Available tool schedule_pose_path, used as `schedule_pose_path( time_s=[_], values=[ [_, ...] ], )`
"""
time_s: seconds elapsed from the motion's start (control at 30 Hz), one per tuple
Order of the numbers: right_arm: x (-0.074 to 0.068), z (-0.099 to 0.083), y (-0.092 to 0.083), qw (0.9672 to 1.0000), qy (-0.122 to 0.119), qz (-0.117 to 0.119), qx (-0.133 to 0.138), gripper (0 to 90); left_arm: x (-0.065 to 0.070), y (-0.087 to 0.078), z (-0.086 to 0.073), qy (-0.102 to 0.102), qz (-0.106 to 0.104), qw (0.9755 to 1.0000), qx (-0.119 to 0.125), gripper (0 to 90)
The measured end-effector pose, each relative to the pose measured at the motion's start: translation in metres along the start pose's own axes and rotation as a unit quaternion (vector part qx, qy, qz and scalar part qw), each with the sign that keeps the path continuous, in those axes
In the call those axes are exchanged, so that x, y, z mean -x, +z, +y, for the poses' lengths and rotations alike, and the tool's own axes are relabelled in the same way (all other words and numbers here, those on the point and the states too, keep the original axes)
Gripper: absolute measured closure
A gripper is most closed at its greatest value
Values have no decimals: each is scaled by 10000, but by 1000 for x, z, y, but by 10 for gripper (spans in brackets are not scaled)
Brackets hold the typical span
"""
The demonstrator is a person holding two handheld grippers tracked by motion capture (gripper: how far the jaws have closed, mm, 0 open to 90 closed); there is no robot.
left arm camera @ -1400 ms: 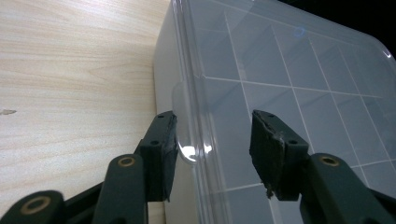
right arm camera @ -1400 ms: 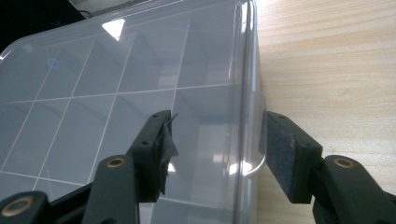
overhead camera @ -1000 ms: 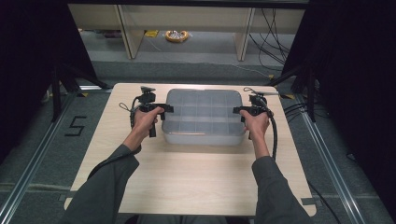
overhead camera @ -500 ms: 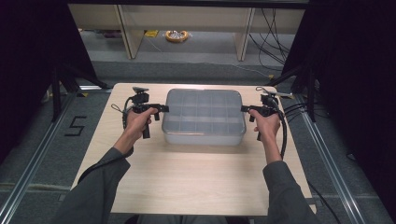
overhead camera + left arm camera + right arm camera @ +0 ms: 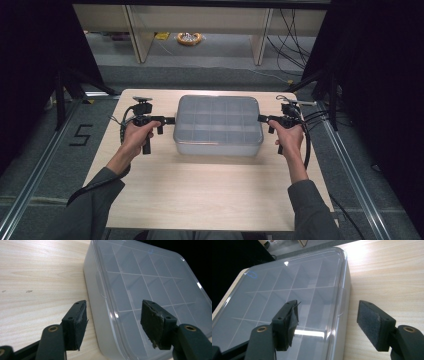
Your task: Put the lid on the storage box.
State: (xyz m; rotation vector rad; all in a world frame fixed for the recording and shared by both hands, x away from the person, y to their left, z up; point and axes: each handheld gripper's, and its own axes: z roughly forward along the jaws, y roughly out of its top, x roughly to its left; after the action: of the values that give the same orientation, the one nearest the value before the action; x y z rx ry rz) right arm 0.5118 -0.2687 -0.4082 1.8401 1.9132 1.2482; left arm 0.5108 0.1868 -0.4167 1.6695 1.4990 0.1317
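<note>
Pale wooden table (image 5: 210,195) in the middle of the high view, dark curtains at both sides, grey floor and shelving legs along the top with a small yellowish object far back. Centred on the upper half of the table, a translucent compartment box (image 5: 218,125), lid shut, flat on the wood. Through the lid, a grid of dividers in several rows; every cell that can be made out looks bare, though glare and the frosted plastic hide some of it. At the left edge of the box, the left gripper (image 5: 170,120), jaws spread wide; in the left gripper view, the left gripper (image 5: 113,315) straddling the side rim of the compartment box (image 5: 150,282), one pad over the wood, the other over the lid, touching neither as far as can be judged. At the right edge, the right gripper (image 5: 261,118), likewise spread; in the right gripper view, the right gripper (image 5: 327,315) aligned on the rim of the compartment box (image 5: 287,290), one pad above the lid, the other above the table (image 5: 392,272). Judged progress: early, approach done on both ends, no clamp made yet. Left to do: closing on the rims or latches, then lifting, shifting or opening, whichever is meant.
</note>
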Motion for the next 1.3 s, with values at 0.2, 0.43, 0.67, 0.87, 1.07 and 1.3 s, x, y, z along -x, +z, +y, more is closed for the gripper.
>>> schedule_pose_path(
  time_s=[0.2, 0.43, 0.67, 0.87, 1.07, 1.3],
  values=[
    [-5, -4, -6, 10000, -1, 93, 6, 340, -1, -8, -7, 87, -34, 10000, 2, 364],
    [-11, -12, -14, 9991, -366, 176, 90, 331, 6, -16, -20, 268, -140, 9995, -19, 346],
    [-17, -21, -20, 9975, -694, 92, 57, 328, 17, -22, -32, 361, -431, 9984, 32, 343],
    [-21, -31, -24, 9968, -673, 423, 56, 323, 22, -27, -39, 456, -534, 9975, 17, 338],
    [-27, -38, -31, 9955, -746, 578, 68, 319, 27, -30, -48, 620, -596, 9963, -36, 325],
    [-32, -46, -33, 9948, -754, 683, 65, 317, 29, -31, -54, 632, -670, 9957, -46, 319]
  ],
)
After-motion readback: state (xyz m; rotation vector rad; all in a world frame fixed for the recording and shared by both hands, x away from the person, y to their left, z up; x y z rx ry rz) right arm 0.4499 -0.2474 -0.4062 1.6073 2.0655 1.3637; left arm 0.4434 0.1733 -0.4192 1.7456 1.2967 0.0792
